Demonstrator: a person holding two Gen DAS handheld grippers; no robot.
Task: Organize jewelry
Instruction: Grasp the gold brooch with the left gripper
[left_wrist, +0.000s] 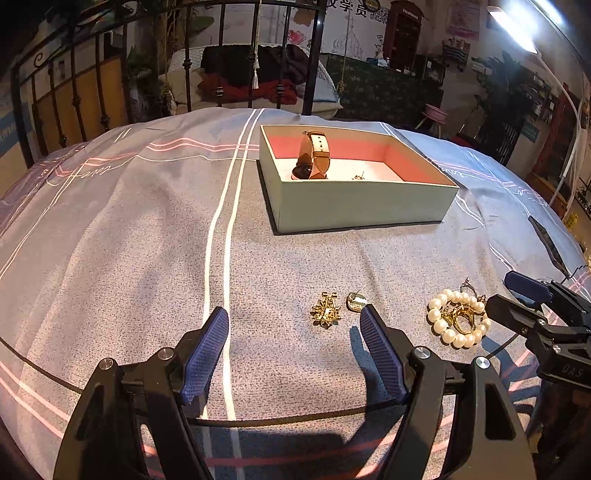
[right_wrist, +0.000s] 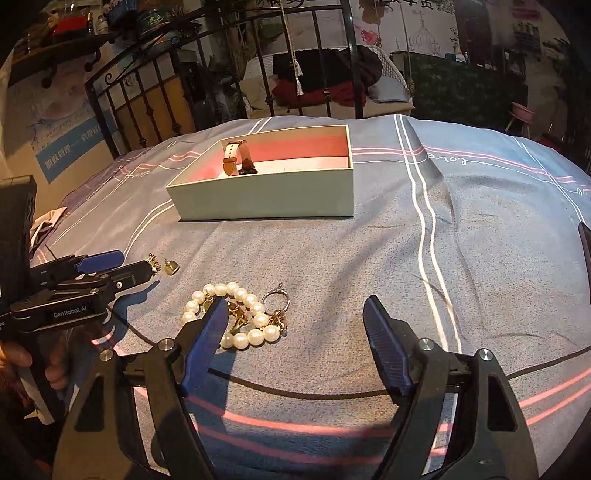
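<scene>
A pale green box (left_wrist: 362, 206) with a pink inside stands on the bed; it also shows in the right wrist view (right_wrist: 266, 201). A watch with a tan strap (left_wrist: 314, 157) (right_wrist: 234, 158) stands in it, with a small gold piece (left_wrist: 359, 177) beside it. On the cover lie a gold brooch (left_wrist: 325, 310), a gold earring (left_wrist: 355, 301) (right_wrist: 171, 267), a pearl bracelet (left_wrist: 456, 319) (right_wrist: 236, 314) around gold pieces, and a silver ring (right_wrist: 275, 293). My left gripper (left_wrist: 295, 325) is open, just short of the brooch. My right gripper (right_wrist: 295, 314) is open, its left finger over the bracelet.
The grey bedcover (left_wrist: 147, 240) has white and pink stripes. A black iron bedstead (left_wrist: 221, 55) stands behind the box. The right gripper shows at the right edge of the left wrist view (left_wrist: 517, 299); the left gripper shows at the left of the right wrist view (right_wrist: 122, 267).
</scene>
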